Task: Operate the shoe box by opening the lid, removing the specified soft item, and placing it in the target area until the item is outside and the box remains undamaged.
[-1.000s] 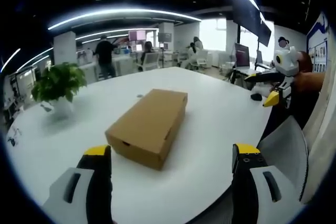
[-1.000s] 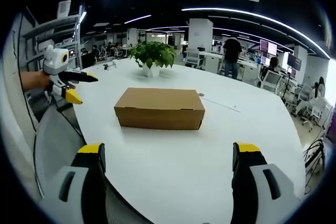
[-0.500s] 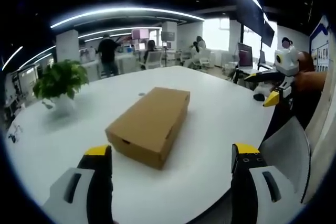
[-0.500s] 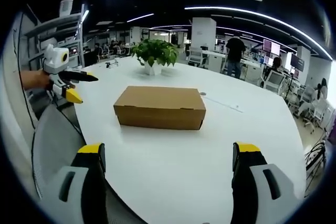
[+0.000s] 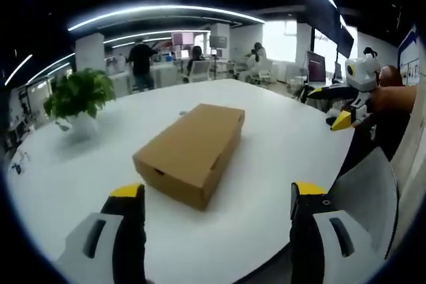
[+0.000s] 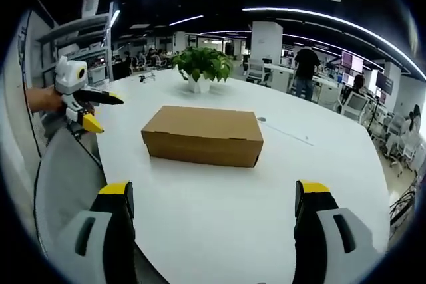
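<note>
A closed brown cardboard shoe box (image 5: 192,149) lies on the white table (image 5: 279,144), its lid down. In the right gripper view the same shoe box (image 6: 202,135) sits mid-table. My left gripper (image 5: 216,197) stands open short of the box, nothing between its jaws. Open and empty too, my right gripper (image 6: 214,194) faces the box's long side. The right gripper (image 5: 347,101) also shows at the right edge of the left gripper view, held by a hand. The left gripper (image 6: 83,101) appears at the left of the right gripper view, off the table's edge.
A potted green plant (image 6: 201,66) stands on the table behind the box; the plant (image 5: 76,98) is far left in the left gripper view. A grey chair back (image 5: 369,194) sits by the table's near edge. People and desks fill the office beyond.
Both cameras have eased slightly closer to the box. The box has not moved and both grippers stay open.
</note>
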Motion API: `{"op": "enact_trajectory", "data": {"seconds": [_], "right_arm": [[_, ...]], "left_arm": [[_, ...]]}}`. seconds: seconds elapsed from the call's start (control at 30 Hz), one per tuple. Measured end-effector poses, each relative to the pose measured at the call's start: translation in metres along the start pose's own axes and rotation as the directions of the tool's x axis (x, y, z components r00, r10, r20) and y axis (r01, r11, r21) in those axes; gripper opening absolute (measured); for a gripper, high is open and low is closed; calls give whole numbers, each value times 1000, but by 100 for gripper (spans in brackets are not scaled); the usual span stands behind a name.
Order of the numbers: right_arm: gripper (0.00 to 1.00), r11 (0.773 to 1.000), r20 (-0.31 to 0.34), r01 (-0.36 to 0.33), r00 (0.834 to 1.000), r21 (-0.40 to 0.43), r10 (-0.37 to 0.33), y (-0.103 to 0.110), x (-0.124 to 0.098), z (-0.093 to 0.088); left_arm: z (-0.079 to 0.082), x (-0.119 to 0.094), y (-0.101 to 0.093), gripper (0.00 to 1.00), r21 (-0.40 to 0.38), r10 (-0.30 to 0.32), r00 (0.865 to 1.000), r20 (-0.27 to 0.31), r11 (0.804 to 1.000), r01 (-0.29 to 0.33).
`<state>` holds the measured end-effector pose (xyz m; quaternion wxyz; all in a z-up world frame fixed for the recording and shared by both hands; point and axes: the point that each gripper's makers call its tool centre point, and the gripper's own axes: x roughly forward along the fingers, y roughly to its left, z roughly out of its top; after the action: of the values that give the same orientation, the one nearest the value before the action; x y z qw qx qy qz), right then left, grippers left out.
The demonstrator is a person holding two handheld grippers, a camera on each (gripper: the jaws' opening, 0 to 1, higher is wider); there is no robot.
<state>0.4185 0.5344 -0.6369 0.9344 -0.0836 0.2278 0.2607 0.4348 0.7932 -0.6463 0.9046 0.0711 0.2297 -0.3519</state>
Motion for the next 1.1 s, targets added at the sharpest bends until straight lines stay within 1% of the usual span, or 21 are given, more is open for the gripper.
{"op": "enact_trajectory", "data": {"seconds": [0.1,0.2,0.37,0.43,0.6,0.77,0.87,0.97,1.1], "right_arm": [[94,1000,-9,-21,1000,-6,21,-1,6,-1],[94,999,-14,-37,999,-15,37,-4,12,-3],[93,997,-22,-65,998,-37,65,-9,22,-4],[93,996,-26,-74,997,-44,73,-12,26,-5],[92,993,-36,-102,994,-64,100,-19,39,-6],[92,987,-18,-142,990,-77,141,-24,51,-1],[90,983,-20,-156,988,-92,155,-28,58,0],[89,980,-34,-168,986,-110,165,-37,67,-3],[86,975,-46,-183,983,-128,178,-45,76,-4]], "left_arm": [[-1,1,0,87,-7,4,1000,9,1000,-4],[-4,5,0,87,-11,16,1000,2,1000,-16],[-6,10,1,84,-22,45,999,5,999,-45],[-8,13,2,82,-28,48,999,2,998,-48],[-11,20,5,81,-35,64,998,-8,997,-64],[-14,29,9,79,-24,90,996,-24,996,-91],[-15,32,12,76,-35,104,994,-27,994,-105],[-16,37,15,71,-64,115,993,-14,991,-116],[-17,43,19,71,-94,134,991,-10,986,-134]]}}
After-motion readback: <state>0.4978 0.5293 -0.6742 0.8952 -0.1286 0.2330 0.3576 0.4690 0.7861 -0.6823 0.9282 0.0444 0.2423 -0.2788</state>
